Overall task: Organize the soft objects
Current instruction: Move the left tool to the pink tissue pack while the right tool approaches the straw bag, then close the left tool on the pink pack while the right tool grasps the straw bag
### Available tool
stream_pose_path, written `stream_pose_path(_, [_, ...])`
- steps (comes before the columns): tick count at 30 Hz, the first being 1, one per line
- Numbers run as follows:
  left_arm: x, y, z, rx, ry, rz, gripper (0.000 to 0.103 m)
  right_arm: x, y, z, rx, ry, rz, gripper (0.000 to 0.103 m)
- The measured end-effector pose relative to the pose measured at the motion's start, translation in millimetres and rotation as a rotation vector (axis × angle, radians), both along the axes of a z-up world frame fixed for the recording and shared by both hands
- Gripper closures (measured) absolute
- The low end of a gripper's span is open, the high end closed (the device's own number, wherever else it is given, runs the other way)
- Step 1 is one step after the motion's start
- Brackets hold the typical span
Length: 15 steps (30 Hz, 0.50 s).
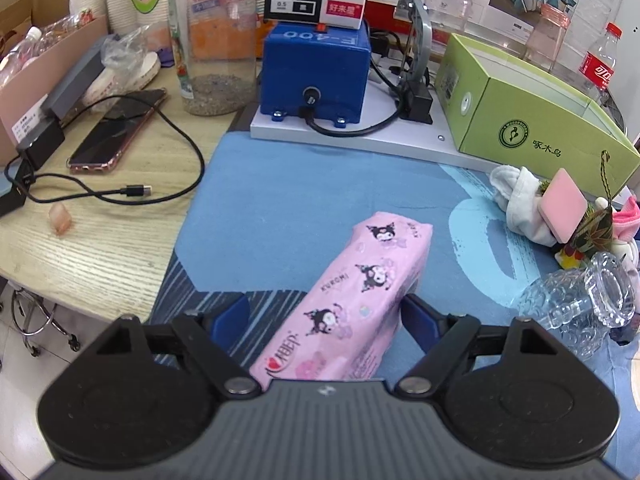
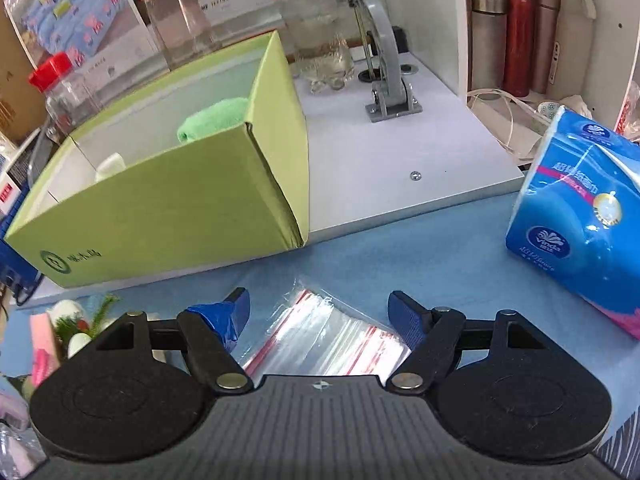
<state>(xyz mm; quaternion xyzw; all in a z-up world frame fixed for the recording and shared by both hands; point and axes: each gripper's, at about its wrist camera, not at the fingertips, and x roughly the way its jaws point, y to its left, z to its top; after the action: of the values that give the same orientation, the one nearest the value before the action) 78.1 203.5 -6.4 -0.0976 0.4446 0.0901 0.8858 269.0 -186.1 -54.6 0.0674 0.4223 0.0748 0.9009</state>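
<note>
A pink cartoon-print tissue pack (image 1: 360, 300) lies lengthwise between the fingers of my left gripper (image 1: 325, 314) on the blue mat (image 1: 300, 208). The jaws stand wide: the left pad (image 1: 234, 316) is clear of the pack and the right pad (image 1: 416, 320) sits right beside it. My right gripper (image 2: 322, 312) hangs open over a stack of clear zip bags (image 2: 332, 336), holding nothing. The open green box (image 2: 160, 208) holds a rolled green towel (image 2: 216, 120) and a white soft item (image 2: 110, 166). A blue tissue pack (image 2: 580, 220) stands at the right.
A white cloth (image 1: 520, 204), pink sponge (image 1: 562, 204) and glass vase (image 1: 580, 300) crowd the mat's right side beside the green box (image 1: 520, 120). A blue machine (image 1: 316, 68) on a white base stands behind. A phone (image 1: 116, 132) and cable lie left. Flasks (image 2: 516, 28) stand far right.
</note>
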Motion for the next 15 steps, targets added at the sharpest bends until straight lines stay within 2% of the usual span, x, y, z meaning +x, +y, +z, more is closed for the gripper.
stream_pose_path(5, [2.0,4.6,0.7,-0.006,-0.007,0.014,0.019,-14.5,10.8,-2.2,-0.185,-0.003,0.101,0.040])
stream_pose_path(11, [1.2,4.0,-0.5,-0.010,-0.006,0.015,0.019,-29.8,-25.7,1.4,-0.203,0.049,0.144,0.039])
stream_pose_path(15, [2.0,0.6,-1.4,-0.001,-0.002,0.005,0.014,-47.0,-43.2,3.8,-0.249,0.040,0.179,0.038])
